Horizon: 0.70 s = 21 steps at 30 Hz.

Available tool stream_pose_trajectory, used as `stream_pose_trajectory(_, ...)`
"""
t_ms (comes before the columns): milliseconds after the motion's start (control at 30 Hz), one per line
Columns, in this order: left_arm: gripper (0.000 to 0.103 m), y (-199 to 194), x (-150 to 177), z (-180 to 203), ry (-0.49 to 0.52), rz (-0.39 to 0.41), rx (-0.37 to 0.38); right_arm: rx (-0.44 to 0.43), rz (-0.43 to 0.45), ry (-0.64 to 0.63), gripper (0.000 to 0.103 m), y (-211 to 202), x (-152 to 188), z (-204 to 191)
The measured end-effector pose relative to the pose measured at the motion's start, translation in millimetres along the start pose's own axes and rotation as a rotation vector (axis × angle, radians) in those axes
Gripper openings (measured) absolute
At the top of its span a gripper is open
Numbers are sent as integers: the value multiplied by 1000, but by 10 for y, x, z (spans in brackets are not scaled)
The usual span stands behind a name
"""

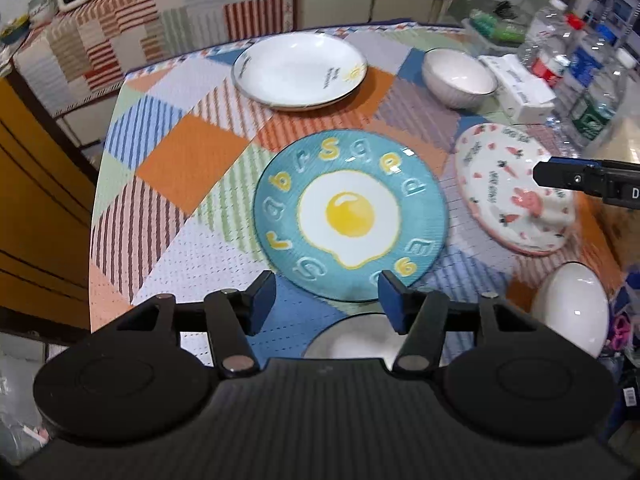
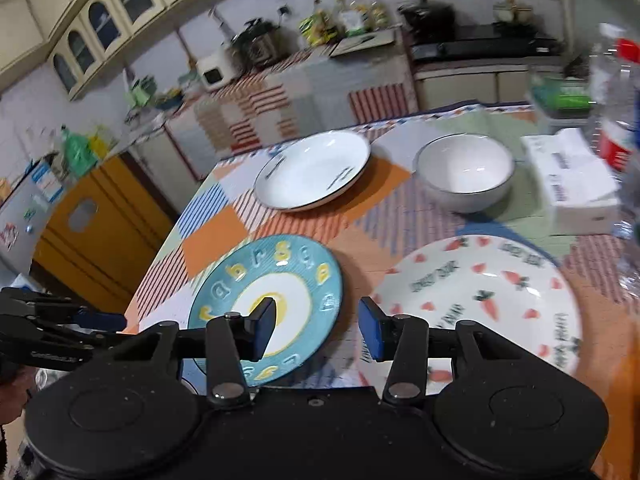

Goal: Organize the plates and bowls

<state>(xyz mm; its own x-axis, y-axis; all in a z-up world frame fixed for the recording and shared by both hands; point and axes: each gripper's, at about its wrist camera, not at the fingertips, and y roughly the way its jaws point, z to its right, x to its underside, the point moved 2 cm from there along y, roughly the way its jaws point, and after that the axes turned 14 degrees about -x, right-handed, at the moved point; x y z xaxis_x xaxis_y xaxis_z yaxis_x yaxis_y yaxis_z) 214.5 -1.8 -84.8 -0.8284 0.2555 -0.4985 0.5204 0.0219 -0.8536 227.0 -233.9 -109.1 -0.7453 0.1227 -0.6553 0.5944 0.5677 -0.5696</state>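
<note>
Left wrist view shows my left gripper (image 1: 326, 300) spread and empty just short of the egg plate (image 1: 350, 214) lying flat on the bench (image 1: 192, 160), while my right gripper (image 2: 316, 330), also spread, hovers between it and the carrot plate (image 2: 480, 304), so either rim is reachable.

Left wrist view looks down near the egg plate (image 1: 350, 216), right wrist view faces the kitchen counter (image 2: 280, 80), both share the patterned table (image 1: 192, 160).
</note>
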Motion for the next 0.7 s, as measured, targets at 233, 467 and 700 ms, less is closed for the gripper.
stream_pose_trajectory(233,66,-229,-139,296,46,59,43,96,22,-2,60,-467,122,143)
stream_pose_trajectory(467,72,-132,-276,743,60,71,121,164,7,-26,67,-709,273,333)
stream_pose_trajectory(700,73,262,-397,1262,70,70,165,289,6,67,67,-657,478,721)
